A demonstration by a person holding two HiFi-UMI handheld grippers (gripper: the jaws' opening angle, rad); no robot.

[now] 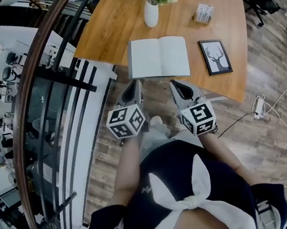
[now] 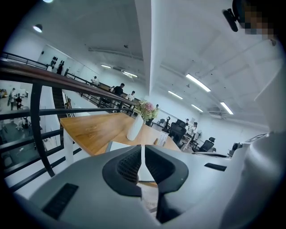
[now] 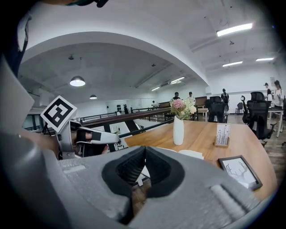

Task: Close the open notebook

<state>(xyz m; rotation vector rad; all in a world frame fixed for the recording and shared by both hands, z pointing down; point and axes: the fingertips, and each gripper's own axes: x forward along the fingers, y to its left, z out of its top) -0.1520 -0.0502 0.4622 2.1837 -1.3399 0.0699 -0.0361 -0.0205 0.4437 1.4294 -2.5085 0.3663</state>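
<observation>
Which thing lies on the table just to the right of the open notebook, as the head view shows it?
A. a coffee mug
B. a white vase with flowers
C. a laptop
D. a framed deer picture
D: the framed deer picture lies flat to the right of the open notebook; the white vase stands beyond the notebook instead.

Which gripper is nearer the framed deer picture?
Right. The right gripper is below-left of the framed deer picture; the left gripper is farther left, below the notebook's left page.

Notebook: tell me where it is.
Head view: the notebook lies open at the near edge of the table, in front of the vase, left of the deer picture.
</observation>
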